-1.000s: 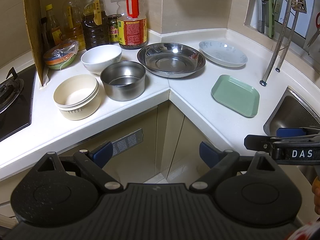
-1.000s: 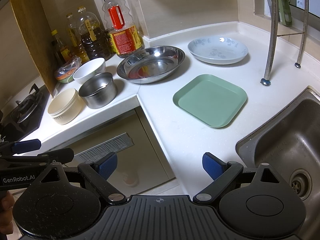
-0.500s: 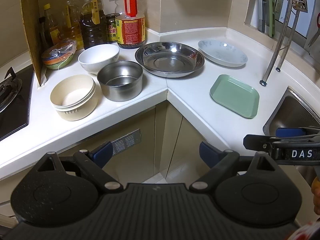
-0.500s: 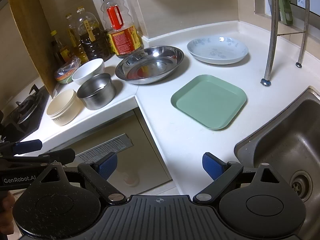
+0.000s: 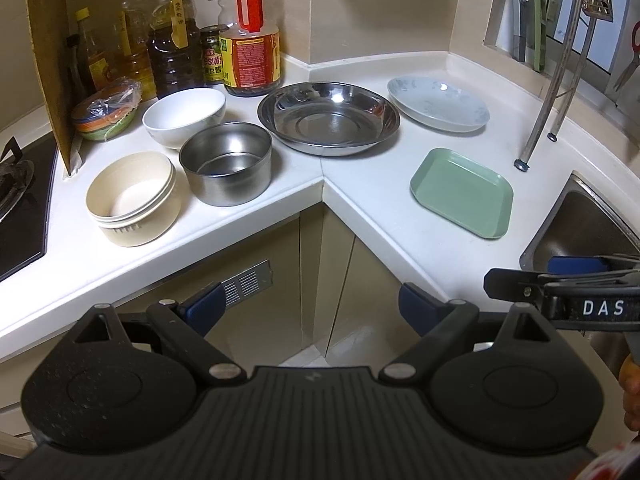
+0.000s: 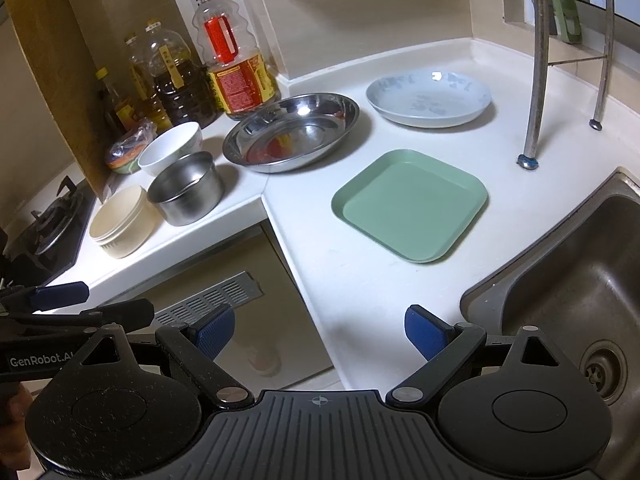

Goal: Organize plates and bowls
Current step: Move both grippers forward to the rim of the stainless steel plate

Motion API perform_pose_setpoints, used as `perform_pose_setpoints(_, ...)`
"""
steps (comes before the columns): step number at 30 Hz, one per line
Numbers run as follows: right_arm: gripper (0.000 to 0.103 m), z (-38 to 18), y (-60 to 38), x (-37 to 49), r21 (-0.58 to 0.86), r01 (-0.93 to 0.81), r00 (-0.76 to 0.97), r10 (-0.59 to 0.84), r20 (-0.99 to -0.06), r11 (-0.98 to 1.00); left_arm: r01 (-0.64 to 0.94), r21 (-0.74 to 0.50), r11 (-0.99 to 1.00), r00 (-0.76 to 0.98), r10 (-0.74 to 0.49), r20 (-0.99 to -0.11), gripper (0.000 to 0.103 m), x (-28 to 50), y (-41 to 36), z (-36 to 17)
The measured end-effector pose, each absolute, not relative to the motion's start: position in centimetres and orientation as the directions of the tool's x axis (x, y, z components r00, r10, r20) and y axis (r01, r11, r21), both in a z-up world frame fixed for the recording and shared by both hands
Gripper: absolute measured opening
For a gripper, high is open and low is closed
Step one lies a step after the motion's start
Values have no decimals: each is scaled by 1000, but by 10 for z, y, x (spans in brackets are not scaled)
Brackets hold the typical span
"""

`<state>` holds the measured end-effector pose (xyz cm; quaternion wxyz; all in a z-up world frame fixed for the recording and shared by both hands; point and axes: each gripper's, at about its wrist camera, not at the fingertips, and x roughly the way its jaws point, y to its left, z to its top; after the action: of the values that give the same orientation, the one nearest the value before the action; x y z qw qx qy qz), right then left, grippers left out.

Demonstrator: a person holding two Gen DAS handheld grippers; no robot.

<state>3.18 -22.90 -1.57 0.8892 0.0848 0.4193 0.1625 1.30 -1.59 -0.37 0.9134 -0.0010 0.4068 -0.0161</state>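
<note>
On the white corner counter stand a cream bowl (image 5: 132, 198), a steel pot-like bowl (image 5: 226, 168), a white bowl (image 5: 184, 116), a wide steel plate (image 5: 328, 118), a pale blue-patterned plate (image 5: 438, 104) and a green square plate (image 5: 462, 192). The same dishes show in the right wrist view: cream bowl (image 6: 120, 220), steel bowl (image 6: 186, 188), white bowl (image 6: 170, 148), steel plate (image 6: 292, 132), patterned plate (image 6: 428, 98), green plate (image 6: 408, 204). My left gripper (image 5: 308, 308) is open and empty, held off the counter's front edge. My right gripper (image 6: 320, 330) is open and empty, nearest the green plate.
Oil and sauce bottles (image 5: 248, 40) stand at the back wall beside a cardboard sheet (image 5: 48, 60). A wrapped stack of coloured bowls (image 5: 106, 114) lies next to it. A gas hob (image 5: 16, 184) is at the left, a steel sink (image 6: 568, 280) at the right, with rack legs (image 6: 536, 80) behind it.
Both views have crept slightly closer to the counter. The dishes have not moved and both grippers stay open.
</note>
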Motion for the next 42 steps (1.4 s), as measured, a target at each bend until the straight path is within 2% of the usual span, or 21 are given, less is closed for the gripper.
perform_pose_setpoints(12, 92, -19, -240, 56, 319, -168, 644, 349, -680, 933, 56, -40, 998, 672, -68, -738, 92, 48, 0, 0)
perform_pose_setpoints(16, 82, -17, -240, 74, 334, -150, 668, 345, -659, 931, 79, -54, 995, 672, -93, -734, 87, 78, 12, 1)
perform_pose_setpoints(24, 77, -13, -232, 127, 376, -100, 719, 328, -613, 921, 128, -58, 990, 695, -131, -707, 86, 159, 40, 8)
perform_pose_setpoints(30, 70, -20, -218, 177, 411, -72, 739, 325, -590, 909, 173, -35, 984, 695, -147, -704, 82, 227, 57, 5)
perform_pose_setpoints(33, 67, -26, -210, 201, 415, -53, 742, 314, -592, 908, 198, -25, 980, 684, -157, -712, 79, 258, 64, 0)
perform_pose_setpoints(37, 61, -38, -200, 228, 412, -12, 737, 286, -612, 911, 238, -16, 971, 656, -173, -735, 66, 298, 70, -11)
perform_pose_setpoints(42, 55, -53, -195, 250, 430, 46, 719, 269, -640, 902, 281, -18, 960, 610, -193, -768, 61, 336, 73, -26)
